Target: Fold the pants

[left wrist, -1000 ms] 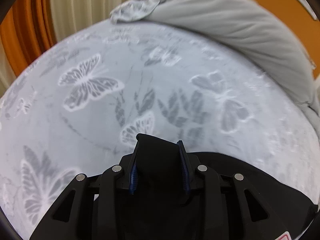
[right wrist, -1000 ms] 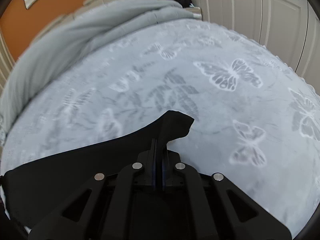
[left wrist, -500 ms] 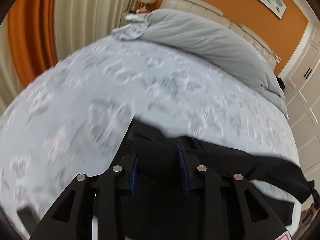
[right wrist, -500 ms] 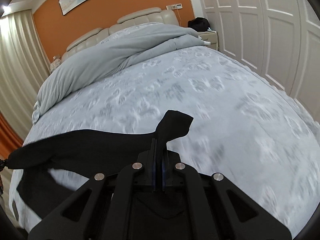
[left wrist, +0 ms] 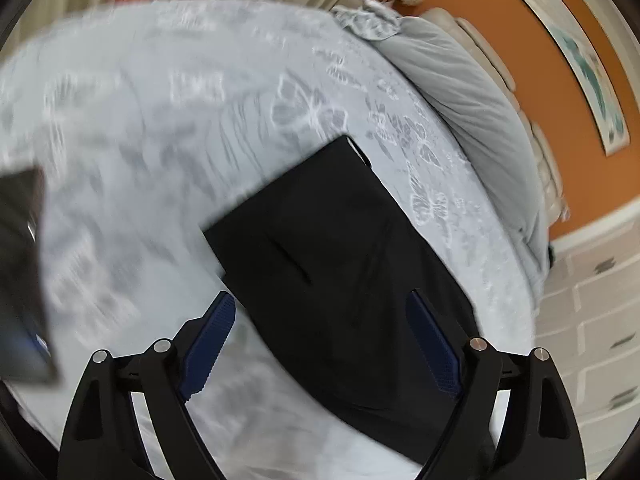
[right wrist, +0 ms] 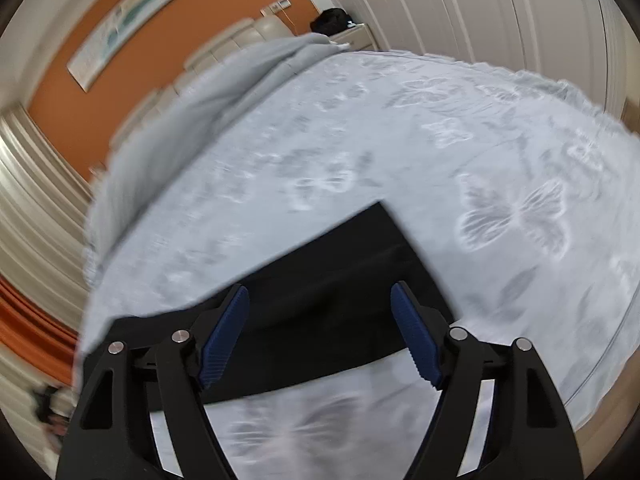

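So the black pants (left wrist: 344, 264) are lying flat on the bed (left wrist: 140, 160), spread over the pale butterfly-print bedspread (right wrist: 500, 184), and neither claw is holding them. In the left wrist view the left claw (left wrist: 320, 344) is sitting wide open with nothing between its blue pads (left wrist: 210, 340). The pants are showing right in that gap, running from the near right up toward the far middle, with one squared-off end pointing away at the far side. The left pad is hanging over bare bedspread just beside the pants' edge, and the right pad is over the black fabric. Can't tell if the claw is touching the cloth or hovering above it.

Same deal on the other side: the right claw (right wrist: 320, 336) is gaping wide and gripping nothing. The pants (right wrist: 328, 288) are lying as a dark band across the near part of that view, passing behind both fingers, with a corner poking out toward the far right.

A grey duvet (right wrist: 192, 120) is bunched up at the far end of the bed by the headboard (right wrist: 224, 48). Both views are pretty blurry.
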